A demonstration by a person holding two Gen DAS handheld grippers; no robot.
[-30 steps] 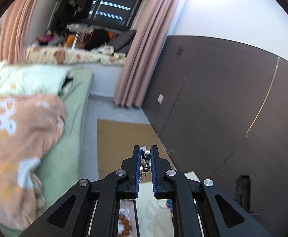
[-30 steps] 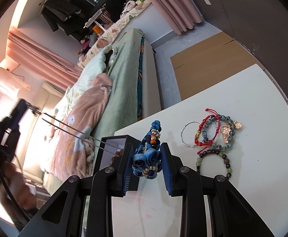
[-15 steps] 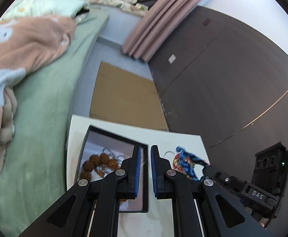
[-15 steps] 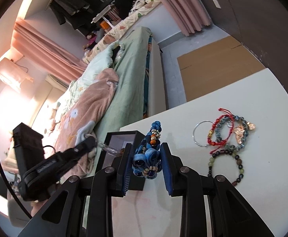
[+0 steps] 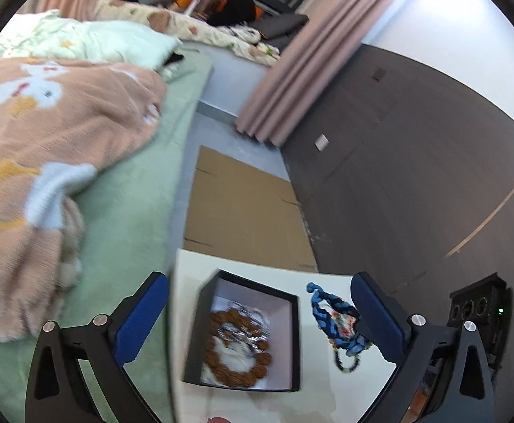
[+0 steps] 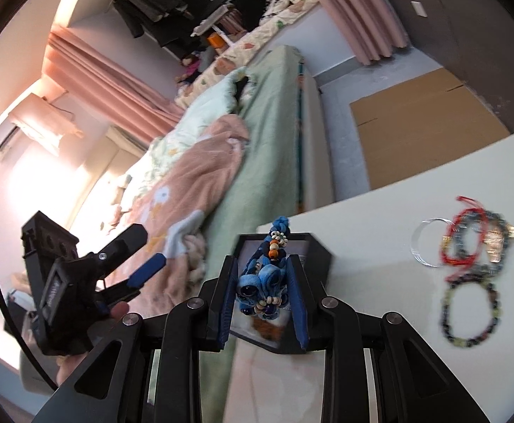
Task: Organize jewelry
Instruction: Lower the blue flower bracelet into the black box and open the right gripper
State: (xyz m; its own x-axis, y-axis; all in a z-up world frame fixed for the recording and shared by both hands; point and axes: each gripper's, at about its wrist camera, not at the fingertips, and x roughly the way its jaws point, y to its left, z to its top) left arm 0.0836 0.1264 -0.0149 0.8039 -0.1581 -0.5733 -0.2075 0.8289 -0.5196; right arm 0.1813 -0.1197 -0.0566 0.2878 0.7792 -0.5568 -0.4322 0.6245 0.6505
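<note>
- Jewelry lies in two places on the white counter [image 6: 380,246]: some inside a black box [image 5: 293,338] at its left end, the rest loose on its right part.
- Far left in the left wrist view, a bed [image 5: 126,218] with a green sheet and a peach blanket [image 5: 45,134] runs beside the counter.
- The left tool [image 5: 258,312] hangs above the box with its jaws opening wide; nothing is between its blue pads, which stand either side of the box.
- Inside the box rest a ring of brown beads [image 5: 237,349] and a silvery chain [image 5: 242,331], blurred.
- Just right of the box in that view, the blue fabric bracelet [image 5: 338,320] hangs beside the right-hand pad.
- In the right wrist view, the right tool [image 6: 264,292] clamps that blue fabric bracelet [image 6: 262,282] narrowly between its pads, over the box's near edge.
- Further right on the counter lie a thin silver bangle [image 6: 424,243], a red cord bracelet [image 6: 463,236] tangled with a grey-blue beaded one, and a dark beaded bracelet [image 6: 468,313], close together and blurred.
</note>
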